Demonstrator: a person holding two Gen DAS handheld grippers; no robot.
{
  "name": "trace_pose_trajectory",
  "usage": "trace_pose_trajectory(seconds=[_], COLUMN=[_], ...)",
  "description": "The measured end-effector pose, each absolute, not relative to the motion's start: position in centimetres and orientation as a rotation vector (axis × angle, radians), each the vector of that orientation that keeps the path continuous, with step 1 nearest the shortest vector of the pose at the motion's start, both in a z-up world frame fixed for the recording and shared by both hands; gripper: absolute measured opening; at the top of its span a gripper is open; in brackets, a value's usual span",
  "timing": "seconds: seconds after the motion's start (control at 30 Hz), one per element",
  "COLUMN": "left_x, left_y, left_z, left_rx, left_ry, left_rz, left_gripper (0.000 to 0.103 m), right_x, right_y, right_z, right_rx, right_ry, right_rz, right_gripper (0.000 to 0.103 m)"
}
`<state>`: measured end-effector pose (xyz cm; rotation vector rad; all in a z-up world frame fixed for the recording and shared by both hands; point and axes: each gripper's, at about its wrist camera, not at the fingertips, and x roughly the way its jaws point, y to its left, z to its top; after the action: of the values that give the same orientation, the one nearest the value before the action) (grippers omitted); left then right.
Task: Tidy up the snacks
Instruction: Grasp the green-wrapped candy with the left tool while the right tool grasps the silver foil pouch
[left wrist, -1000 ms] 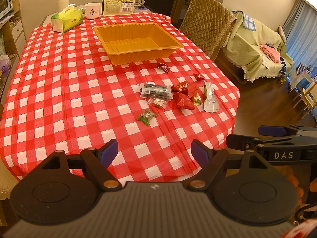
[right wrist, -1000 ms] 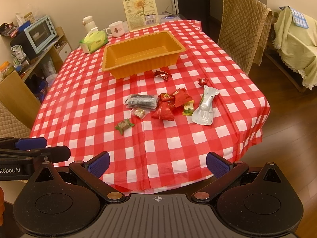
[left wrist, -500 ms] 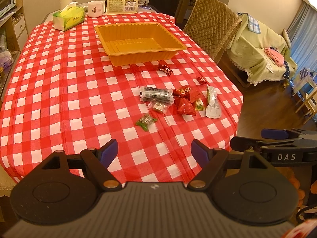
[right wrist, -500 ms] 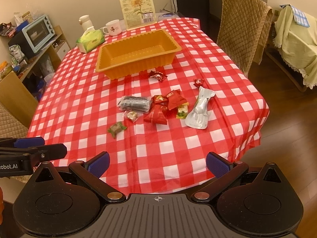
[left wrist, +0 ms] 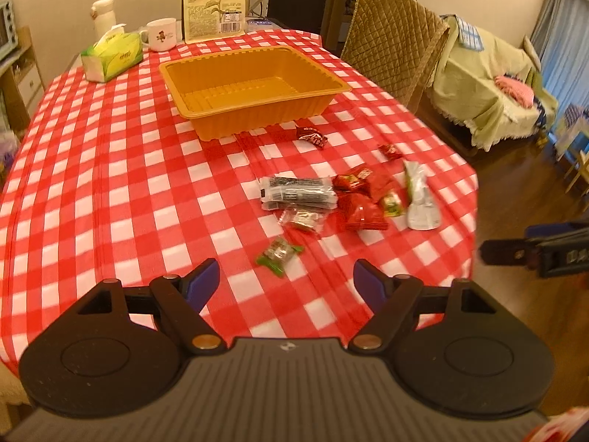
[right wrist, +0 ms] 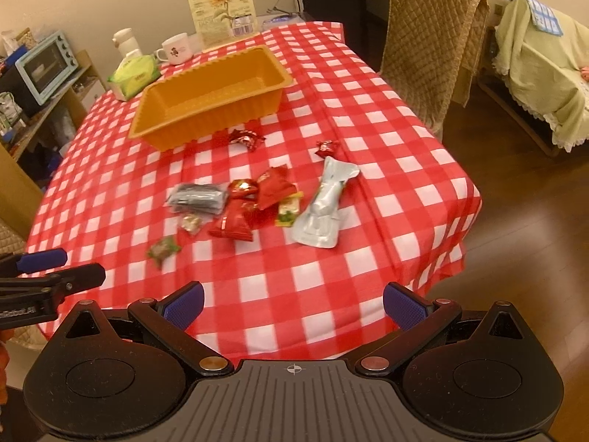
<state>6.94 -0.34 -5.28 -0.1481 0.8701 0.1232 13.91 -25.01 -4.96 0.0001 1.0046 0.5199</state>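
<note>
Tissue box, mug, perhaps flask.

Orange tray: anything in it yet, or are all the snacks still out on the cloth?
Nothing done: the orange tray is empty. Both the left gripper and right gripper are open, holding nothing. All snacks remain on the cloth, from the green candy to the silver pouch.

Cream walls, wood floor, quilted chair, draped sofa, blue curtains.

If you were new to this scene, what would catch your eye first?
Probably the red-checked tablecloth that fills both views, then the empty orange tray toward the table's far end. Nearer the cameras lies a loose cluster of snack packets, a silver pouch at its right edge.
</note>
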Motion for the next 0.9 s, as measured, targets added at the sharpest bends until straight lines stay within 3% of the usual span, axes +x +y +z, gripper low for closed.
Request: trace_pose_trajectory(seconds=[0.17, 0.23, 0.5, 0.9], left_x=[8.9, 9.7, 12.8, 14.8], left_y=[-0.7, -1.0, -0.5, 0.0], left_z=[-7.4, -8.0, -10.6, -12.9], left_rx=[-0.074, -0.036, 0.015, 0.015], left_ry=[0.883, 0.887, 0.925, 1.006], left_rz=[0.090, 0.082, 0.063, 0.055], left_gripper=[0.069, 0.059, 0.042, 0.028], right_x=[15.2, 15.7, 17.5, 19.5], right_y=[-26.2, -26.6, -28.0, -29.0], right_z=[-6.0, -6.3, -7.4, -8.7], right_rx=[0.008, 0.011, 0.016, 0.013], right_ry=[1.005, 1.005, 1.006, 1.022], right_rz=[0.535, 0.539, 0.543, 0.550], right_gripper=[0.103, 0.103, 0.103, 0.103])
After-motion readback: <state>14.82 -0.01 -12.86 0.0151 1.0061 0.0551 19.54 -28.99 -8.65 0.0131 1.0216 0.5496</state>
